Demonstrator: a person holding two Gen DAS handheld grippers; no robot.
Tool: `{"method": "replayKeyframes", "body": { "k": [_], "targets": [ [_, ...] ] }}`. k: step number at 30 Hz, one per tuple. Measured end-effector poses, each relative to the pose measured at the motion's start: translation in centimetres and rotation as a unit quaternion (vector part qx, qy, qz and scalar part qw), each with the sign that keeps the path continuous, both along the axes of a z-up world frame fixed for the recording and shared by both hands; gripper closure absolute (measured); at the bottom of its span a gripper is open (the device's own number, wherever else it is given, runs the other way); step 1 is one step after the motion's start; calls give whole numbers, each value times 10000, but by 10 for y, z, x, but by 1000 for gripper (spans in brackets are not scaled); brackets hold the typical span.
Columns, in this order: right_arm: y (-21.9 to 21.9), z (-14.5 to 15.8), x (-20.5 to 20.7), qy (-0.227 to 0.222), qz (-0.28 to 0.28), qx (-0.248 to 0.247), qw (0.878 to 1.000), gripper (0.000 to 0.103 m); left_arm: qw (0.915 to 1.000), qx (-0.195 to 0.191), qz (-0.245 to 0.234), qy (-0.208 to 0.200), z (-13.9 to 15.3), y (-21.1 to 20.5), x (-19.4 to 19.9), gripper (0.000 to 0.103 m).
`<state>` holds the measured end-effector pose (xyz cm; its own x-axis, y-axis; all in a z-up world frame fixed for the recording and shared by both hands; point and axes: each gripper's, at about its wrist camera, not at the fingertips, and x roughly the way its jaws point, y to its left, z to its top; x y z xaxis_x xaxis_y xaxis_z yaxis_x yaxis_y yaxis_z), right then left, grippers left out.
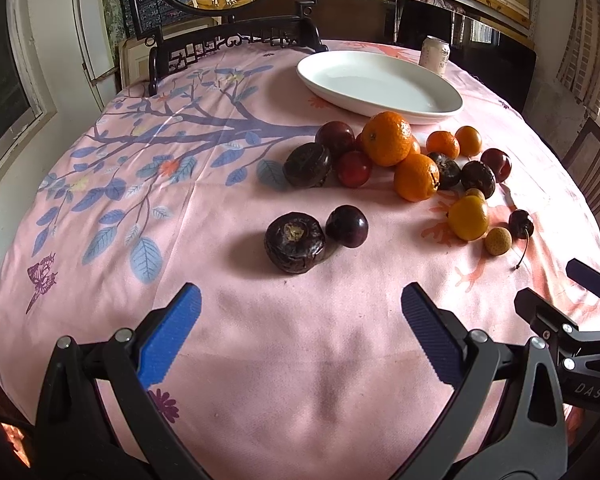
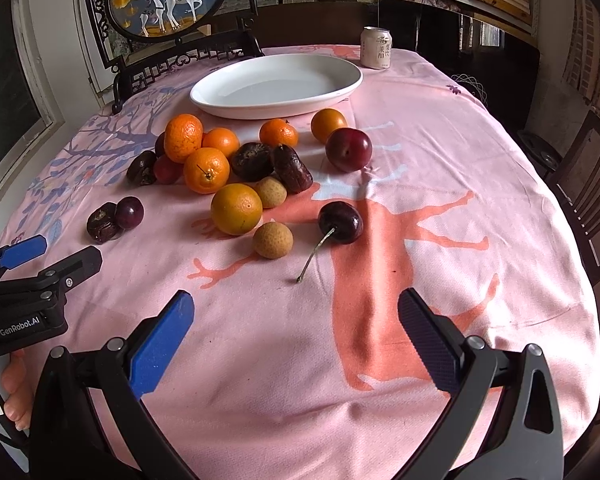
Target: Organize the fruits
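the fruits lie loose on the pink tablecloth (image 2: pixel 440 152), all short of the empty white oval dish (image 2: pixel 220 98). the cherry (image 2: pixel 340 222) nearest my right gripper (image 2: pixel 294 320) looks soft and slippery; i'd pinch its body gently, not the stem. both my grippers, the left gripper (image 1: pixel 300 312) too, hover low, jaws spread wide, holding nothing.

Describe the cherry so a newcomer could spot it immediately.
Start at the white oval plate and come toward the camera, past the fruit pile. The cherry lies nearest the right gripper, beside a tan longan. It alone has a long stem.
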<state>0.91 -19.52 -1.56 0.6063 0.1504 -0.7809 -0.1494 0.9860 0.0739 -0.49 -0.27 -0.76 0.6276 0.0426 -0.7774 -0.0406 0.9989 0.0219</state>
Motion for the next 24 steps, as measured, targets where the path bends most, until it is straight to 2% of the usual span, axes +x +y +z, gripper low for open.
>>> {"method": "replayKeyframes", "body": {
  "k": [24],
  "targets": [
    [2,-5,-1,67,24,42,10000,1,10000,-49,-5,30,-3,2,-1,2]
  ]
}}
